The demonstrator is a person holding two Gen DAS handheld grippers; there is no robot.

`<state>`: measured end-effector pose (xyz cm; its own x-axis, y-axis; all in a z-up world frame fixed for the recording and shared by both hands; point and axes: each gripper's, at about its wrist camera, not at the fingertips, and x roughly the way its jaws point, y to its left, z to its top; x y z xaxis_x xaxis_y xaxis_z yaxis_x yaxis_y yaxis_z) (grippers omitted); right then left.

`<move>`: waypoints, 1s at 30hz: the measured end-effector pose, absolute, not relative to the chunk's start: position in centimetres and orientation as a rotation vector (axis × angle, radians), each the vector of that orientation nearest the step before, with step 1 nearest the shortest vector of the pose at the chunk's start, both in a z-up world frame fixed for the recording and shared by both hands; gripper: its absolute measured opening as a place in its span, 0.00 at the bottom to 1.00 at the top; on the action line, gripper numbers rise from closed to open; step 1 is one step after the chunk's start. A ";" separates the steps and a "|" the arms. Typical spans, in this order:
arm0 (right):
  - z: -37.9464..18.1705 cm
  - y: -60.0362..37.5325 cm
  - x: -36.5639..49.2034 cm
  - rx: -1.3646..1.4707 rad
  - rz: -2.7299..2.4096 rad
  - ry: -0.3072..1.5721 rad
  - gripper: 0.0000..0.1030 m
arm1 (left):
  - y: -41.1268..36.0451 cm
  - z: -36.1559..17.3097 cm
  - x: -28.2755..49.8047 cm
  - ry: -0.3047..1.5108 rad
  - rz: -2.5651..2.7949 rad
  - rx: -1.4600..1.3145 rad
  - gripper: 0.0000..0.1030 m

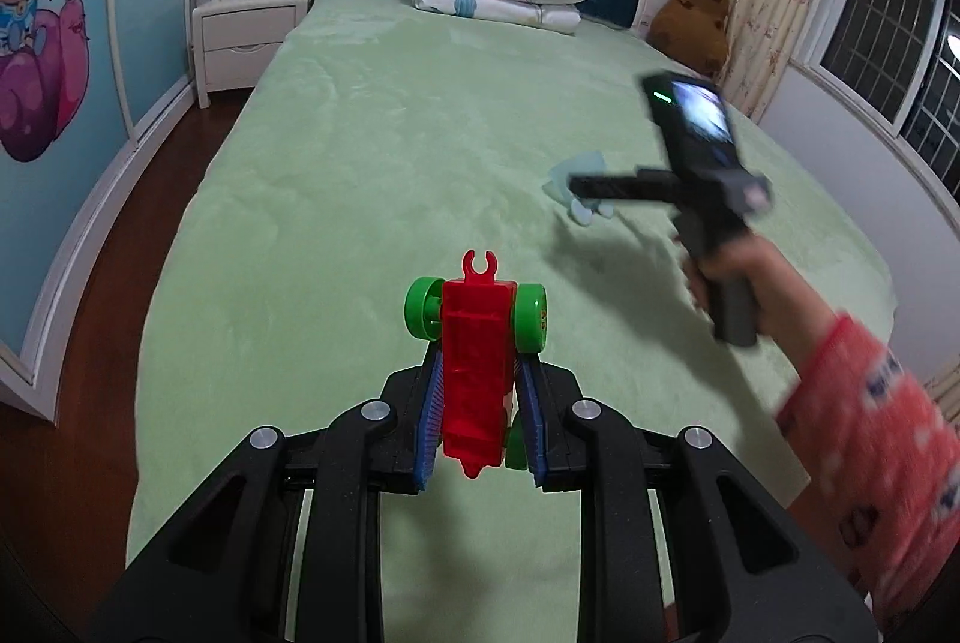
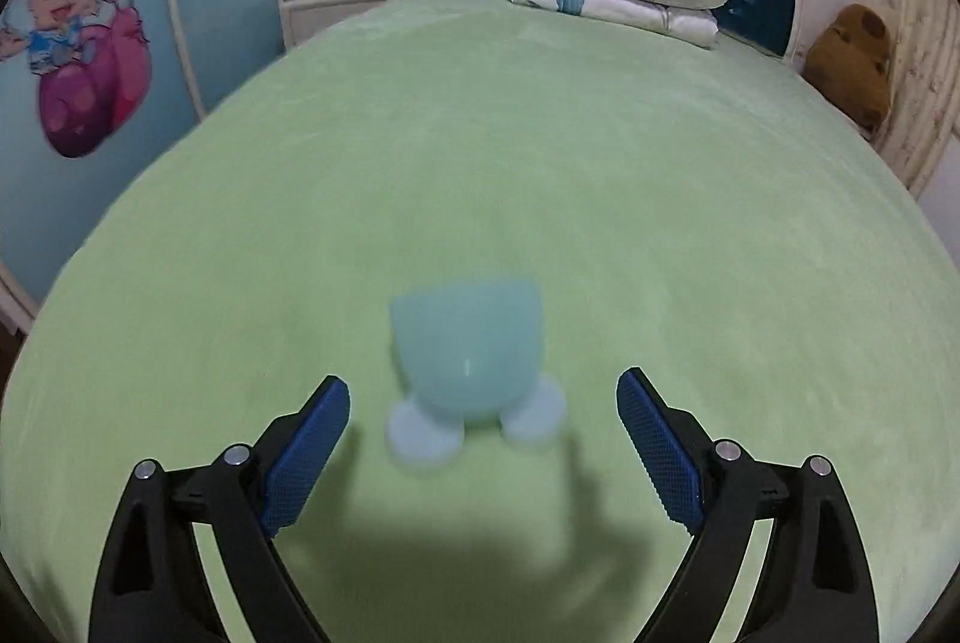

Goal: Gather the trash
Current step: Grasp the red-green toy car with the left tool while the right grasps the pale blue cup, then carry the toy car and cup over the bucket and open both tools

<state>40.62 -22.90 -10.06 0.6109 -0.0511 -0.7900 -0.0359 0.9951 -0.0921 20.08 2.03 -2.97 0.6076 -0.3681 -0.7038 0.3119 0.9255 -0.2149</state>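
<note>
Your left gripper [image 1: 478,391] is clamped on the red toy [image 1: 477,373]. Right gripper [image 2: 483,439], jaws wide apart, hovers near the pale cup [image 2: 471,355] on the bed [image 2: 540,163], mid-right. The cup looks light, stiff and slick; take it across the bowl, above its feet.

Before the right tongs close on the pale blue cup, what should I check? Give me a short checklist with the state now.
1. Right tongs open wide: ok.
2. Pale blue cup between the two blue pads: ok, lying on its side, untouched.
3. Cup centred in the gap: ok, roughly; the picture is blurred.
4. Left tongs shut on the red and green toy: ok.
5. Green bed cover around the cup free of other things: ok.
6. Pads low enough to grip: cannot tell.
</note>
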 end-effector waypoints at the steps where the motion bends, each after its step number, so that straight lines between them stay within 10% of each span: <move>1: -10.3 -22.6 41.6 -0.121 -0.032 0.926 0.86 | 2.1 -3.2 19.7 0.829 -0.388 -0.066 0.21; 4: -11.3 -22.3 43.3 -0.145 -0.083 0.974 0.81 | 2.7 -3.6 19.1 0.840 -0.396 -0.078 0.21; 6: -11.9 -22.6 44.2 -0.108 -0.091 1.013 0.58 | 3.1 -3.7 19.0 0.838 -0.392 -0.083 0.21; 30: -2.6 -22.1 11.8 -0.052 0.242 0.821 0.58 | 3.1 -3.7 9.5 0.832 -0.439 -0.117 0.21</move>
<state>11.84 -22.07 -2.56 0.6553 0.1935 -0.7302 -0.2340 0.9711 0.0473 9.46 3.07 -3.73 0.5898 -0.4210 -0.6891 0.3305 0.9045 -0.2696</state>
